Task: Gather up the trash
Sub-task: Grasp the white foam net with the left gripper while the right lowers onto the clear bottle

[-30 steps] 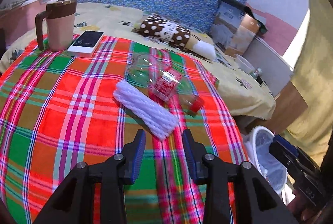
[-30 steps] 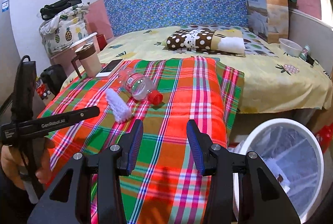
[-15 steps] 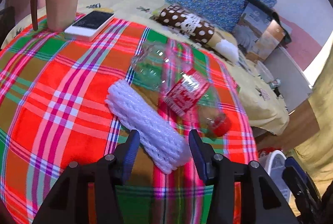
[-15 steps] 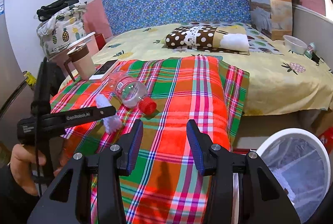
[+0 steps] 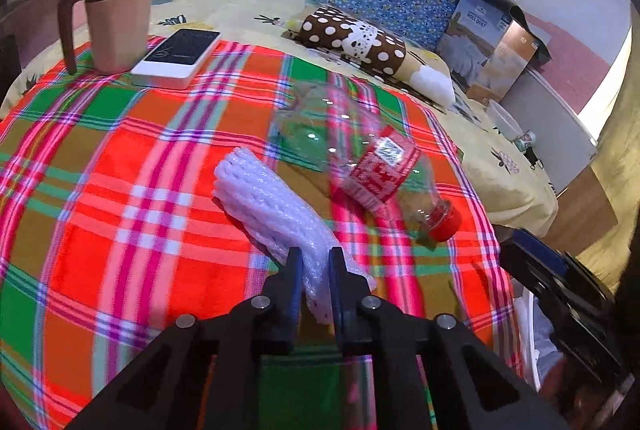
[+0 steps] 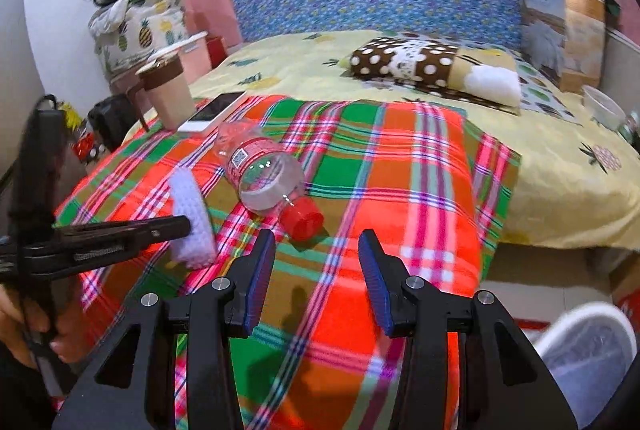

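Observation:
A white foam net sleeve (image 5: 272, 206) lies on the plaid blanket (image 5: 120, 198). My left gripper (image 5: 314, 266) is shut on its near end; the right wrist view shows the same grip on the sleeve (image 6: 190, 218). An empty clear plastic bottle (image 5: 360, 166) with a red label and red cap lies just right of the sleeve, also in the right wrist view (image 6: 264, 174). My right gripper (image 6: 316, 254) is open and empty, just in front of the bottle's cap. A white trash bin (image 6: 592, 358) with a clear liner stands on the floor at lower right.
A tan mug (image 5: 116, 10) and a white phone (image 5: 176, 56) sit at the blanket's far left corner. A polka-dot pillow (image 5: 360, 42) and a boxed quilt (image 5: 488, 38) lie on the yellow bed behind. A bowl (image 6: 604, 106) sits far right.
My left gripper moved forward over the sleeve's near end and closed on it. My right gripper moved in toward the bottle and stayed open.

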`<state>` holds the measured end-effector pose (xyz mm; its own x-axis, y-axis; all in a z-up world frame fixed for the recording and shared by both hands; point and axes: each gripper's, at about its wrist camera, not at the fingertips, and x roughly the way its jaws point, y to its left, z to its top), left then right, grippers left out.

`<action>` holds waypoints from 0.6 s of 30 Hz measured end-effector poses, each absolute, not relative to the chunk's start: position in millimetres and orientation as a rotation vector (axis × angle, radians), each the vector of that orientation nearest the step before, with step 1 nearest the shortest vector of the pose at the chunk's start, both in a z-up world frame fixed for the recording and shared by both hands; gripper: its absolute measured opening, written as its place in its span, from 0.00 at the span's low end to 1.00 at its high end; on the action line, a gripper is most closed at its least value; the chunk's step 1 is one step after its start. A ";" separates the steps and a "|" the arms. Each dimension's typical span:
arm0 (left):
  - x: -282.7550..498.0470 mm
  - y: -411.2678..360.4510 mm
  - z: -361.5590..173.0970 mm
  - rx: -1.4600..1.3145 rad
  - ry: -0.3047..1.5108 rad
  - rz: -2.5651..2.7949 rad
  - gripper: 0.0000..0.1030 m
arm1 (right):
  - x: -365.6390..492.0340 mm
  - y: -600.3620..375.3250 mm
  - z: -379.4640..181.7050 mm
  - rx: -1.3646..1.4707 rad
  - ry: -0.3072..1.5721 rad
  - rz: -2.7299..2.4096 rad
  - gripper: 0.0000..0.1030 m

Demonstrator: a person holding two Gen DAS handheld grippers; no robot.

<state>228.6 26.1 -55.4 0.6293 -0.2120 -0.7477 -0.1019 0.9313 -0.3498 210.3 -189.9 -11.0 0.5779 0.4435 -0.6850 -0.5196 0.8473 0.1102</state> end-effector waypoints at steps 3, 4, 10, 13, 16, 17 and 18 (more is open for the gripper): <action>224.8 36.2 -53.5 -0.372 0.890 -0.063 0.12 | 218.4 -179.2 -16.1 -0.153 0.776 0.601 0.44; 223.2 39.9 -52.7 -0.371 0.887 -0.065 0.12 | 221.1 -175.8 -18.1 -0.168 0.779 0.613 0.44; 215.0 57.1 -47.8 -0.358 0.875 -0.072 0.11 | 237.6 -163.4 -29.4 -0.231 0.810 0.656 0.44; 213.6 63.2 -49.1 -0.360 0.877 -0.073 0.11 | 242.5 -160.8 -31.4 -0.234 0.818 0.672 0.44; 213.6 66.3 -51.7 -0.361 0.881 -0.075 0.11 | 243.7 -158.4 -30.8 -0.226 0.827 0.686 0.44; 212.8 66.4 -52.3 -0.361 0.881 -0.076 0.11 | 241.7 -158.4 -29.3 -0.219 0.828 0.694 0.44; 212.7 66.8 -52.2 -0.361 0.880 -0.077 0.11 | 240.7 -157.9 -28.4 -0.211 0.826 0.699 0.44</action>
<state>212.7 66.8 -52.2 0.6384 -0.2128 -0.7397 -0.0815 0.9369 -0.3399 240.7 -157.9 -28.4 0.4716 0.4869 -0.7352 -0.6444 0.7594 0.0896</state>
